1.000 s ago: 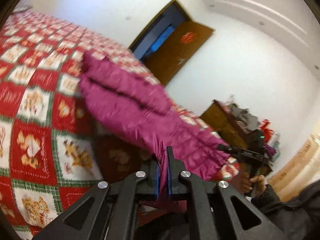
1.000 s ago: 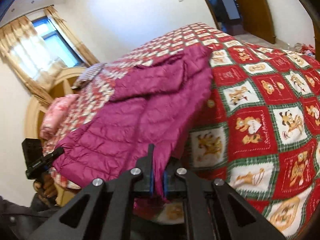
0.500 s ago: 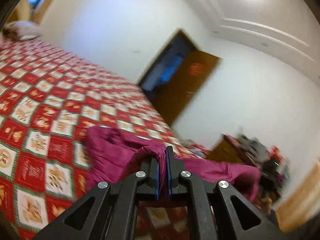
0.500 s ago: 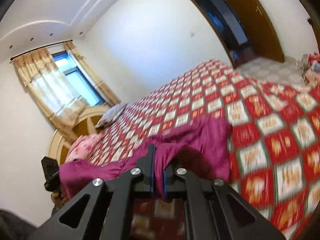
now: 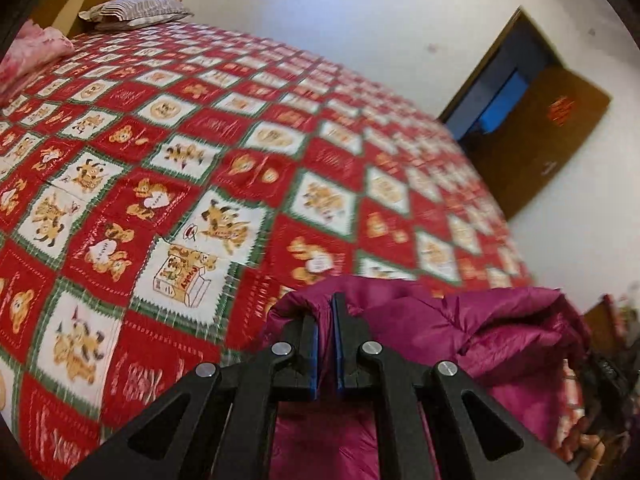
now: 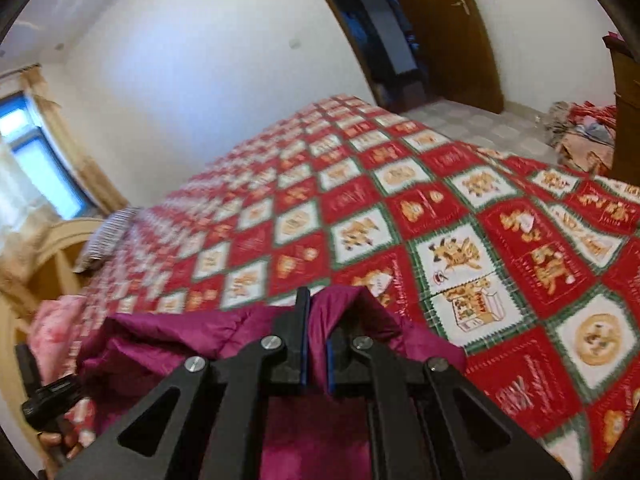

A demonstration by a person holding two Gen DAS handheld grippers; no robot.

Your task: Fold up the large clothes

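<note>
Magenta quilted puffer jacket [image 5: 472, 332], glossy nylon, hangs bunched off both grippers at the near edge of the bed, not spread flat. Left gripper [image 5: 327, 320]: jaws together, clamped on a fold of the jacket, fabric running down between the blue pads. Right gripper [image 6: 316, 316]: same, jaws clamped on another fold of the jacket.

Change: a second ago the jacket lay stretched long across the red-and-white patchwork bedspread [image 5: 168, 168], reaching well up the bed. Now it has been pulled back and gathered close to the jaws; both views have swung to look up the bed, and nearly the whole bedspread is bare. In the left view the jacket bulk sits at 4 to 5 o'clock of the jaws; in the right view at 8 o'clock. The other gripper's black handle shows at 8 o'clock in the right view [image 6: 52, 400], hand under it.

Meaning, as a judgement: looks like a lift-and-reposition or shake-out, not a fold yet. No crease laid. Task early. Next likely needs the jacket carried forward and laid flat on the bare bedspread, both grips kept.

Striped grey pillow [image 5: 136, 8] and pink pillow [image 5: 32, 52] at the headboard, 11 o'clock, well apart from the jacket. Motion blur, edges soft.
</note>
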